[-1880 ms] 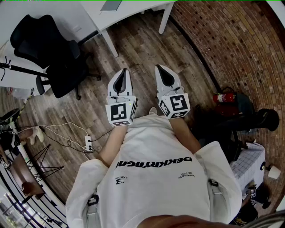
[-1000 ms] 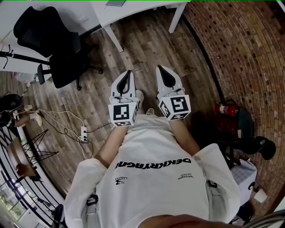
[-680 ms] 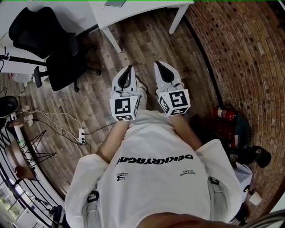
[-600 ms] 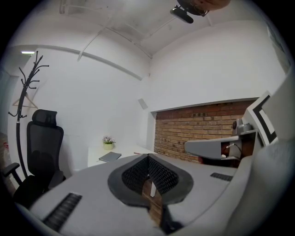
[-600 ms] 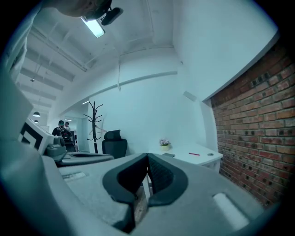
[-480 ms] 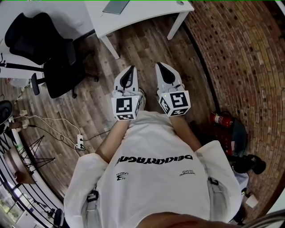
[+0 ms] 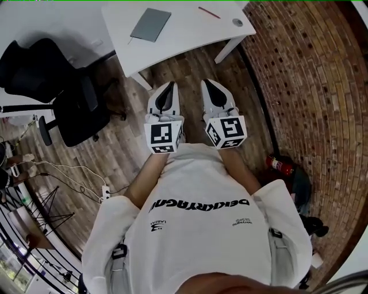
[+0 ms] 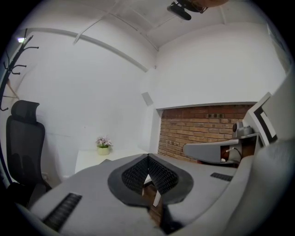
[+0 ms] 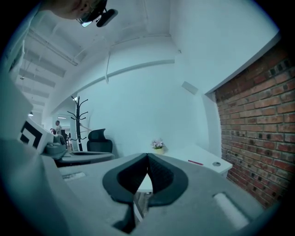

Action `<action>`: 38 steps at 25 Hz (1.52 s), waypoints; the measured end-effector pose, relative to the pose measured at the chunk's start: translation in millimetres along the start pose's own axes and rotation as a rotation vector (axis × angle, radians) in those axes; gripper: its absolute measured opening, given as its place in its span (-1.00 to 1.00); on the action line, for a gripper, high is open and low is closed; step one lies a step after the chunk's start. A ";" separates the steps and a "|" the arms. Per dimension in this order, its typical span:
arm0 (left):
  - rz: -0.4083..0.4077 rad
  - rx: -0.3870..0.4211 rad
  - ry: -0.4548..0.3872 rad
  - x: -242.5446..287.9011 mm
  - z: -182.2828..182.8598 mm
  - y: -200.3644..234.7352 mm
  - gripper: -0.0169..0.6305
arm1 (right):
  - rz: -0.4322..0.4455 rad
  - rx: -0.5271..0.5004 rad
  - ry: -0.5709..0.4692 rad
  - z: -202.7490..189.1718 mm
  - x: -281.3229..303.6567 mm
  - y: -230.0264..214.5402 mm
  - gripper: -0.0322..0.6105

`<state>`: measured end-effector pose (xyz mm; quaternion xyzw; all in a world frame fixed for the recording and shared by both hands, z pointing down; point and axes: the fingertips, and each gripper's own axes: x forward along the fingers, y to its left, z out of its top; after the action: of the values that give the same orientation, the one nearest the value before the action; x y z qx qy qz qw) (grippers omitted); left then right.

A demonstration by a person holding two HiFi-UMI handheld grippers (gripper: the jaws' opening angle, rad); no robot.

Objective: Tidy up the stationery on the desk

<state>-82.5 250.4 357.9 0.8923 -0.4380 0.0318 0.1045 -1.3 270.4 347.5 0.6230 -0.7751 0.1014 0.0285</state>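
Note:
A white desk (image 7: pixel 178 40) stands ahead of me at the top of the head view. On it lie a grey notebook (image 7: pixel 150 24), a red pen (image 7: pixel 209 12) and a small grey round thing (image 7: pixel 237 22). Both grippers are held side by side in front of my chest, over the wooden floor, short of the desk. My left gripper (image 7: pixel 167 86) is shut and empty; its tips meet in the left gripper view (image 8: pixel 148 156). My right gripper (image 7: pixel 207 83) is also shut with nothing in it (image 9: pixel 147 156). The right gripper view shows the red pen (image 9: pixel 195 162) and the round thing (image 9: pixel 216 163).
A black office chair (image 7: pixel 52 92) stands left of the desk. A brick wall (image 7: pixel 310 86) runs along the right, with a red fire extinguisher (image 7: pixel 279 165) at its foot. Cables and a power strip (image 7: pixel 106 191) lie on the floor at left. A small potted flower (image 9: pixel 158 146) sits at the desk's far end.
I have walked forward: the desk has come further into view at the top, now showing the notebook and pen. The chair and fire extinguisher slid back. Both grippers stay shut, side by side.

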 end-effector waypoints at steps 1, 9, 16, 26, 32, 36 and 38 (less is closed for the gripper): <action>-0.002 -0.005 0.003 11.1 2.3 6.5 -0.95 | -0.004 0.001 0.006 2.2 12.5 -4.1 -0.90; -0.007 -0.051 0.046 74.6 -0.5 47.0 -0.95 | -0.049 0.020 0.061 2.1 80.5 -32.4 -0.90; 0.040 -0.063 0.095 117.6 -19.6 69.6 -0.95 | -0.009 0.034 0.110 -14.8 127.5 -52.5 -0.90; 0.174 -0.017 0.087 218.6 -0.4 105.5 -0.95 | 0.096 0.038 0.111 1.1 233.6 -116.1 -0.89; 0.262 -0.012 0.113 281.0 0.0 116.5 -0.96 | 0.208 0.039 0.154 5.7 286.8 -148.1 -0.90; 0.326 -0.029 0.145 307.4 -3.7 136.6 -0.95 | 0.257 0.050 0.196 -2.3 316.8 -153.5 -0.89; 0.341 -0.035 0.156 318.5 -5.7 146.1 -0.95 | 0.267 0.058 0.220 -10.8 330.9 -154.7 -0.89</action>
<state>-1.8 -82.1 433.9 0.7980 -0.5740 0.1105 0.1467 74.6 -76.7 433.3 0.5003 -0.8399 0.1940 0.0815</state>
